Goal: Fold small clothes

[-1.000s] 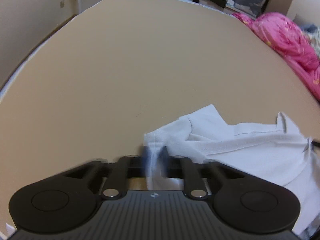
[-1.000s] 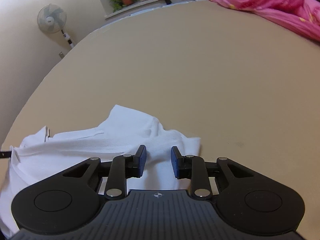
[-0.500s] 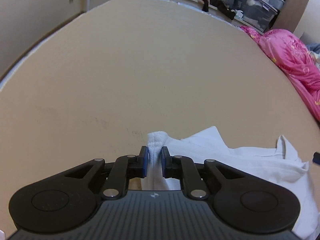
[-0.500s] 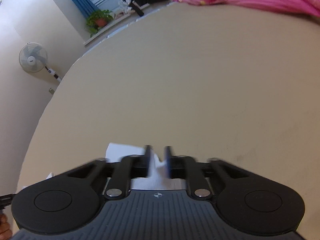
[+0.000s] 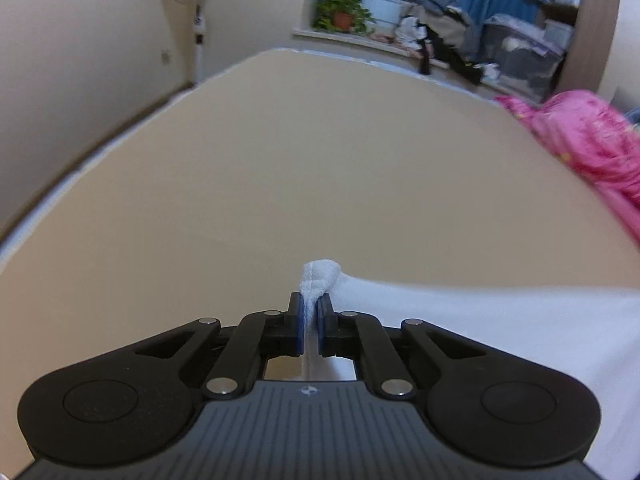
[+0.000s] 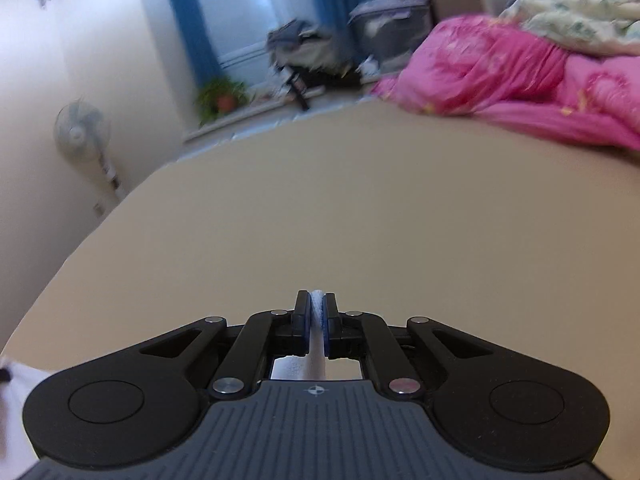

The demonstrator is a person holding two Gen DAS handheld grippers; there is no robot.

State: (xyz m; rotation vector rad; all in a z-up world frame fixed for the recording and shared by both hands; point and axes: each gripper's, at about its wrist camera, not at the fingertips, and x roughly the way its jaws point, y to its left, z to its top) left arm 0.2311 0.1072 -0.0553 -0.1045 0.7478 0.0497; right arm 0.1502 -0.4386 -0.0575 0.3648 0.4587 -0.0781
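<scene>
Pinching the white garment [image 5: 460, 320] now, both the left gripper [image 5: 308, 310] and right gripper [image 6: 318, 312] have clamped shut and lifted it off the bed [image 5: 320, 168].

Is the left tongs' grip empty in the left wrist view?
No, the left tongs are shut on a bunched fold of the white cotton garment.

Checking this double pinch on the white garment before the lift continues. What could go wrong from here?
1. The right gripper shows only a thin sliver of the white garment between its pads, so the cloth may slip out.
2. The left gripper pinches a bunched wad, so it may hold extra layers and skew the fold.
3. The pink quilt lies nearby on the beige bed surface; swung cloth could snag it.
</scene>
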